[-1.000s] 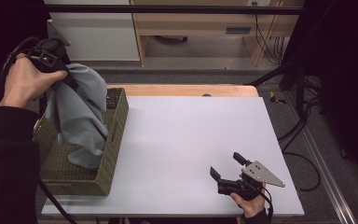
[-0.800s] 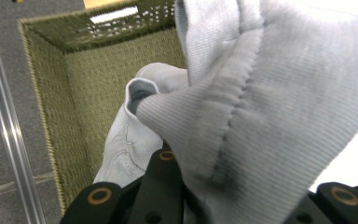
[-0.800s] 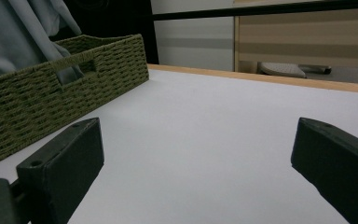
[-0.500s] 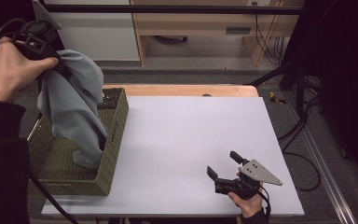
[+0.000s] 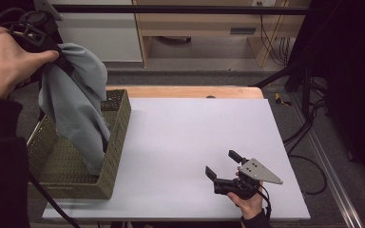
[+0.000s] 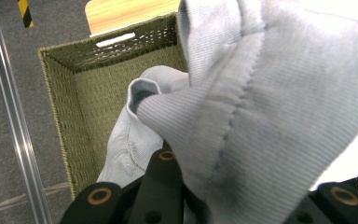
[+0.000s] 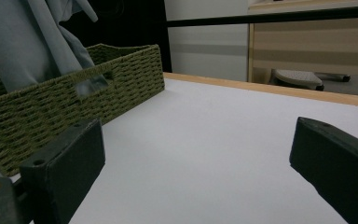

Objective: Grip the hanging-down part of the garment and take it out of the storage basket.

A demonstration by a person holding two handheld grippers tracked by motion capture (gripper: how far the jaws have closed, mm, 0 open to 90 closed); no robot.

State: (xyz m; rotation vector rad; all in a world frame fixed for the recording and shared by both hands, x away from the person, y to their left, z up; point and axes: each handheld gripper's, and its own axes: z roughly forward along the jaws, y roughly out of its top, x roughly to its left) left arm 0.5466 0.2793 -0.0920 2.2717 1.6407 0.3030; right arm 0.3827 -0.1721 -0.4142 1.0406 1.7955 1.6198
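No text, label, brand, number or sign could be read anywhere in these pictures.
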